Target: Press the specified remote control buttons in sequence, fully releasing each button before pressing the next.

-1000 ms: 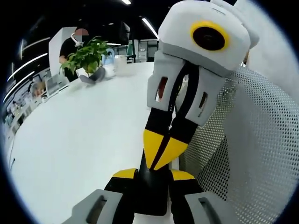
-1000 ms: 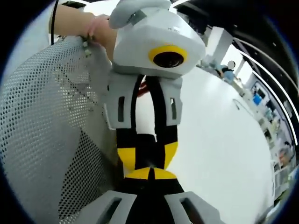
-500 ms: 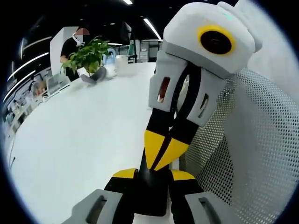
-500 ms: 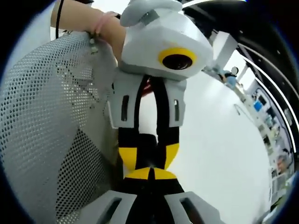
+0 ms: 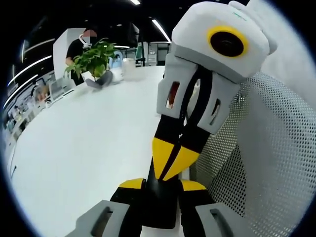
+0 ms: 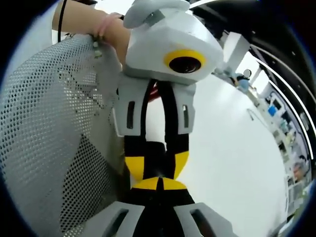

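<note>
White table (image 5: 84, 148); claws' grip unclear.

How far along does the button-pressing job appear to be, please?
Done: the left gripper grips the black remote. In hand: the right gripper, fingers shut, touches the remote's top end, seemingly mid-press. Left: cannot tell; no buttons or display are visible, so progress through the sequence is unknown.

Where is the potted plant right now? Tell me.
In the left gripper view, the potted plant stands at the upper left, at the far end of the white table, just in front of a person in dark clothes, well away from both grippers.
</note>
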Demonstrator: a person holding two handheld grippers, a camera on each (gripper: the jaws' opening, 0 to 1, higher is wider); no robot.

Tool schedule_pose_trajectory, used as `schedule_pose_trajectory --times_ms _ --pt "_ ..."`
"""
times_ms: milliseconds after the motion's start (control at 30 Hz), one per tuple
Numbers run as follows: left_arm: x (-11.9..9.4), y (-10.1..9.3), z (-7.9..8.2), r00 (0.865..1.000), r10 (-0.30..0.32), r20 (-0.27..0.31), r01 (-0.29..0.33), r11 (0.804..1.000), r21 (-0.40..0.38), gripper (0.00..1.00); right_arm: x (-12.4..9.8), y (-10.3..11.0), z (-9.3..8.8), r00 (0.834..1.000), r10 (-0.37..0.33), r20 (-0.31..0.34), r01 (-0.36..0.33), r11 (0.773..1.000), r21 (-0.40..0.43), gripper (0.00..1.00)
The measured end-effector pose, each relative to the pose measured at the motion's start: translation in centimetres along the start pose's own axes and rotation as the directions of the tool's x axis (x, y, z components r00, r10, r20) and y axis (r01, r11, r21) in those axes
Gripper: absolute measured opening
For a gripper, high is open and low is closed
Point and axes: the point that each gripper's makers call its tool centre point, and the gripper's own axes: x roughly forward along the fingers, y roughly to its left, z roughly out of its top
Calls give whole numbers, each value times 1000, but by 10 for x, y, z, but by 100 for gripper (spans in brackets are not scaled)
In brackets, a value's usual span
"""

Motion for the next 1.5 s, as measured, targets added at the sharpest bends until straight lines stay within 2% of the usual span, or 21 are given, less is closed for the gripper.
schedule_pose_trajectory --times_ms 533,600,833,967,1200,1367,1500 --pt "0 -1 -1 1000 1 -5 -1 1000 4 26 1 0 1 999 26 -24 -25 998 61 0" --pt "0 -1 -1 1000 2 -5 -2 1000 3 26 1 -1 1 999 37 -31 -34 994 100 0" --pt "0 -1 0 1000 1 -4 -1 1000 1 26 1 -3 0 994 100 -45 -93 987 131 0" --pt "0 -1 -1 1000 0 -8 0 1000 2 26 0 -2 0 993 120 0 -118 977 175 0" --pt "1 -1 0 1000 -3 -9 3 1000 4 26 -1 -1 0 993 111 46 -117 980 160 0" --pt "1 0 0 1000 -2 -10 2 1000 3 26 -2 -2 0 990 101 100 -121 965 232 0" --pt "1 -1 0 1000 -2 -9 2 1000 3 26 -4 -2 -2 989 106 101 -127 964 233 0"
